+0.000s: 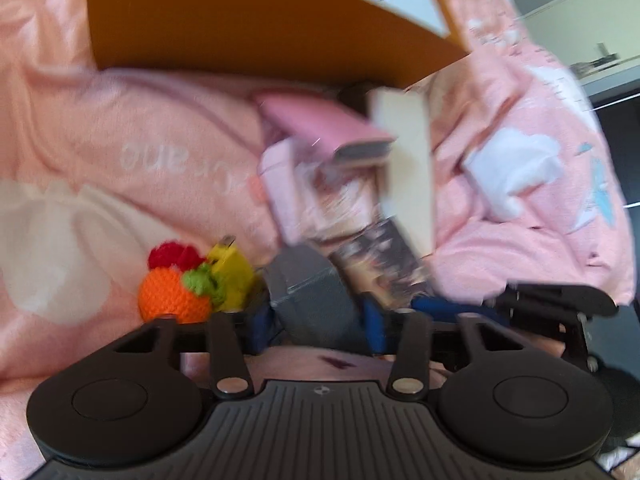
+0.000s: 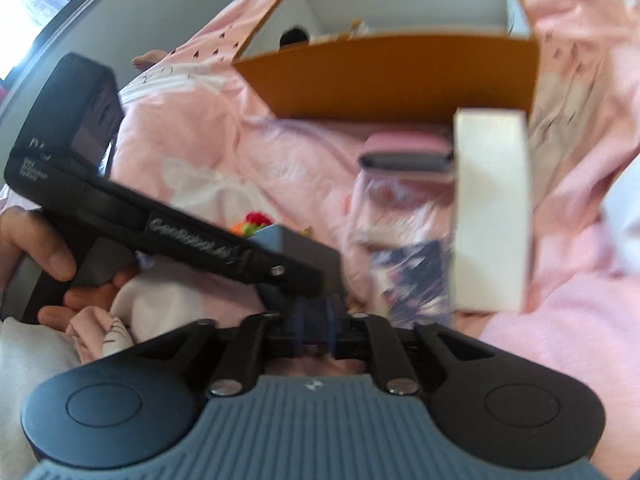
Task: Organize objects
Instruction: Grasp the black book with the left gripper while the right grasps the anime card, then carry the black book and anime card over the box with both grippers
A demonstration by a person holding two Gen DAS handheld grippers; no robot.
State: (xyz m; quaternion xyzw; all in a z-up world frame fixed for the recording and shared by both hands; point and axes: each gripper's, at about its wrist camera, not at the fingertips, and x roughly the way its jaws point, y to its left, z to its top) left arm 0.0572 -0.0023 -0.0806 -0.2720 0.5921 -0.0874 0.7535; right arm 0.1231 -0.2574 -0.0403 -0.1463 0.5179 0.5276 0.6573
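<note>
A small grey box (image 1: 310, 292) sits between the blue pads of my left gripper (image 1: 316, 324), which press on its sides. The right wrist view shows the same grey box (image 2: 304, 252) just ahead of my right gripper (image 2: 314, 332), whose jaws stand a little apart. The left gripper's black body (image 2: 160, 232) reaches in from the left onto the box. An open orange cardboard box (image 1: 260, 28) (image 2: 400, 76) lies beyond on the pink bedding. An orange crocheted fruit (image 1: 172, 298) and a yellow item (image 1: 234, 276) lie left of the grey box.
A white box (image 2: 492, 208) stands upright to the right, beside a pile of pink flat items (image 2: 404, 148). White cloth (image 1: 512, 168) lies further right. A hand (image 2: 44, 248) holds the left gripper's handle. Rumpled pink bedding (image 1: 120, 128) covers everything.
</note>
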